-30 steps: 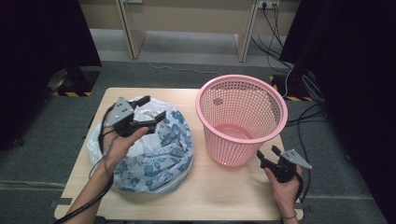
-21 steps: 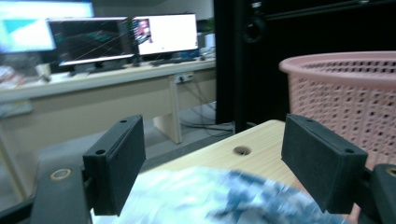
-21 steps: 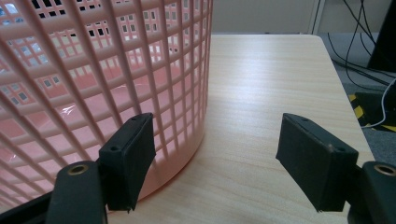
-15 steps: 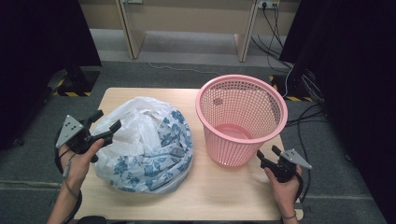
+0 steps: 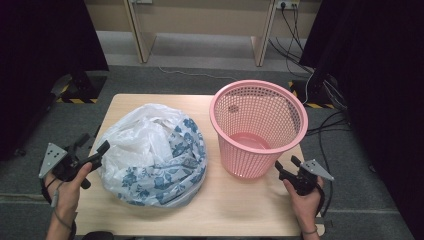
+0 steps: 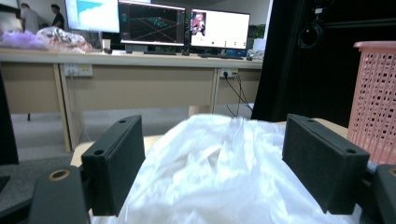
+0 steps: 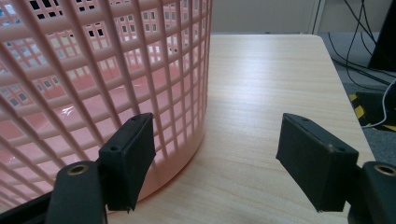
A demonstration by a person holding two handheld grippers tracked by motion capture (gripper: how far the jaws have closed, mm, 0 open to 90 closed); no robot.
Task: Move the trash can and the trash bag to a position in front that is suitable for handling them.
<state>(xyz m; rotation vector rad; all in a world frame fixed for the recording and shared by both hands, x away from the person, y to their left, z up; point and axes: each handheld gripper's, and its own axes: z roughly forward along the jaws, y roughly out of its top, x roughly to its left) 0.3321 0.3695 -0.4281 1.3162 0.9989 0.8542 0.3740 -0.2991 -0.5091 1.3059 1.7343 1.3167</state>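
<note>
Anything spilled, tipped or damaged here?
Nothing stands out. The pink basket stands upright on the table, the plastic bag lies bunched beside it, and both grippers, left and right, are open.

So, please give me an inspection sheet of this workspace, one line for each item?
Surface: light wooden table, bare along the front edge.
Job's things: white plastic bag with blue flowers, crumpled, on the left half; pink mesh basket, upright and apart from the bag, on the right half.
Clutter: nothing seen.
Grippers: left tool open, beside the bag's left side; right tool open, by the basket's base.
Cables: black cables on the floor to the right.
Surroundings: desk with monitors behind; dark curtains at both sides.
</note>
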